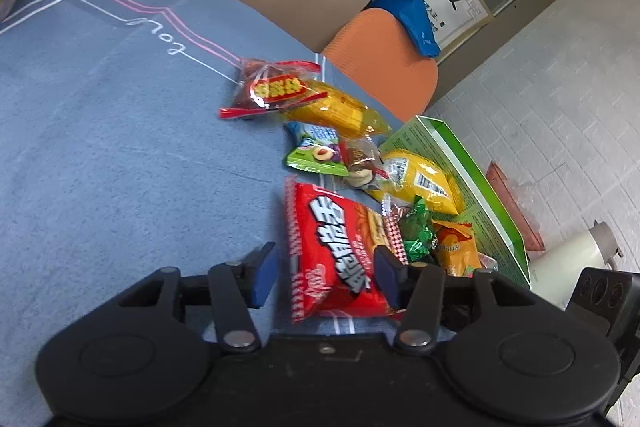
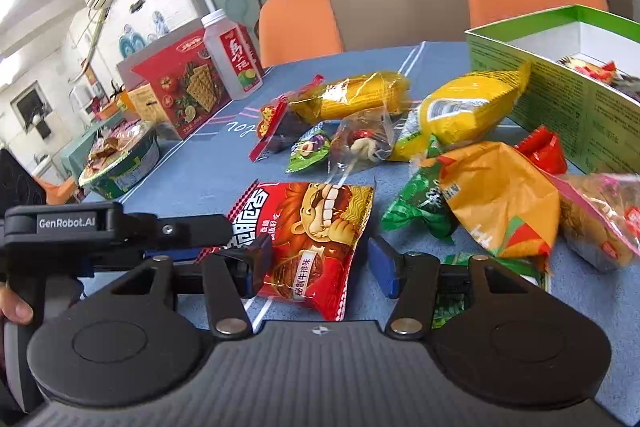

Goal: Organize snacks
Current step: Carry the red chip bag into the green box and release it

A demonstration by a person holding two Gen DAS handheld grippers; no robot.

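Right btwn both grippers' fingers (image 2: 379,263): red snack pkt (image 2: 308,239)

Right gripper (image 2: 320,263) jaws apart, straddling red noodle packet (image 2: 308,239) flat on blue tablecloth (image 2: 192,179). Left gripper (image 2: 224,227) at 9 o'clock, touching packet. Green box (image 2: 560,99) at 2 o'clock, snacks beside it.

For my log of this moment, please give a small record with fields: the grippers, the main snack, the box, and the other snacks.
left gripper: open, fingers on either side of the red snack packet
right gripper: open, also straddling the red snack packet
packet state: lying flat on the blue tablecloth
green box: open, a few items inside
loose snacks: yellow bag, orange bag, green candy, beside the box
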